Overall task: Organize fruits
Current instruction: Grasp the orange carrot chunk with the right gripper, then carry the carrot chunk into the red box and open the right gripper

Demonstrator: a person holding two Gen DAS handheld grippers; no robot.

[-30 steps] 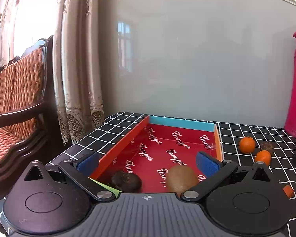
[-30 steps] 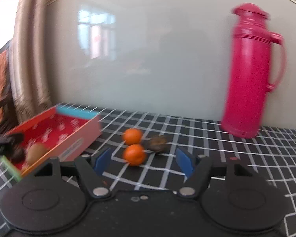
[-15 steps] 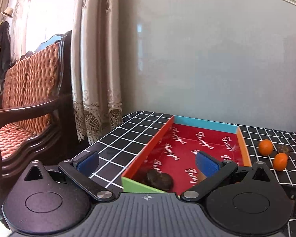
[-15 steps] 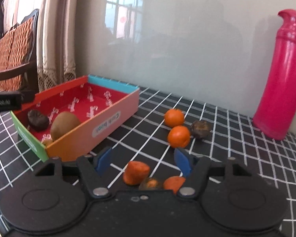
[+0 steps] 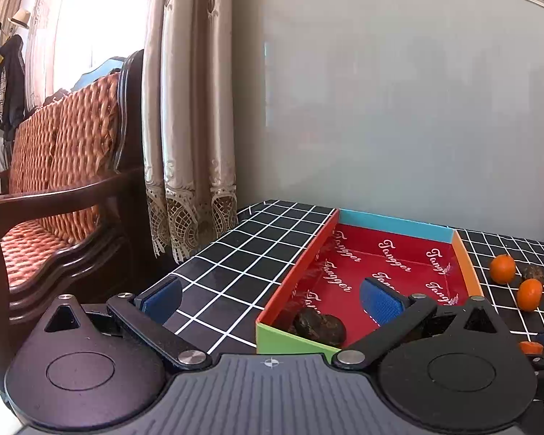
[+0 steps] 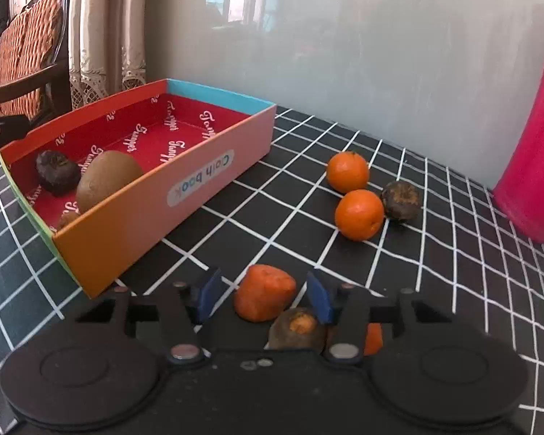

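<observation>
Right tongs closing around orange lump — left tongs spread; black grid tablecloth, curtain.

**Hidden and cut off on the fruit table**

In the right wrist view, lower centre, a brownish fruit is half covered by the gripper body, and an orange piece behind the right finger shows only a sliver. The pink flask is cut by the right edge. Low in the box, a small brown fruit peeks above the wall.

In the left wrist view, the kiwi is hidden behind the right finger.
</observation>
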